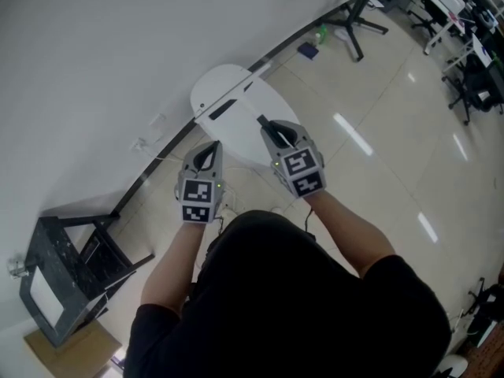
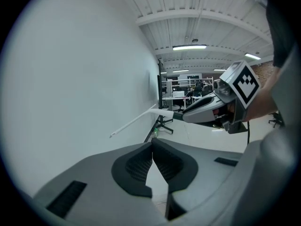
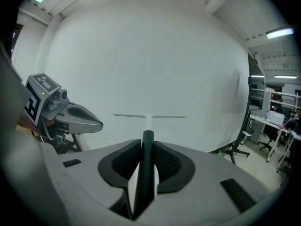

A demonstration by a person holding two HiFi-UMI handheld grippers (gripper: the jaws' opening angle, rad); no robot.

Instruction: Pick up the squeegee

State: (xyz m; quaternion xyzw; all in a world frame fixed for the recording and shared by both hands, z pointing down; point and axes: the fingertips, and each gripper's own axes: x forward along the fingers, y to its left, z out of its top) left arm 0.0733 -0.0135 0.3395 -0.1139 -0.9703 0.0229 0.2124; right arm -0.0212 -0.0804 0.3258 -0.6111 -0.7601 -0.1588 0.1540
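Observation:
My right gripper [image 1: 272, 128] is shut on the squeegee's dark handle [image 3: 147, 164]. The handle runs out between the jaws to a white neck and a thin white blade [image 3: 149, 116] held level in front of the white wall. In the left gripper view, the squeegee [image 2: 134, 122] slants from the right gripper [image 2: 188, 116] toward the wall. My left gripper [image 1: 209, 150] is held up beside it on the left. Its jaws [image 2: 151, 145] meet at the tips with nothing between them. The right gripper view shows the left gripper [image 3: 94, 124] at the left, level with the blade.
A white oval table [image 1: 213, 93] stands below the grippers against the wall. A black stand [image 1: 71, 266] and a cardboard box [image 1: 71, 353] are at the lower left. A tripod base [image 1: 354, 22], a green bottle [image 1: 320, 32] and desks [image 1: 465, 22] are at the upper right.

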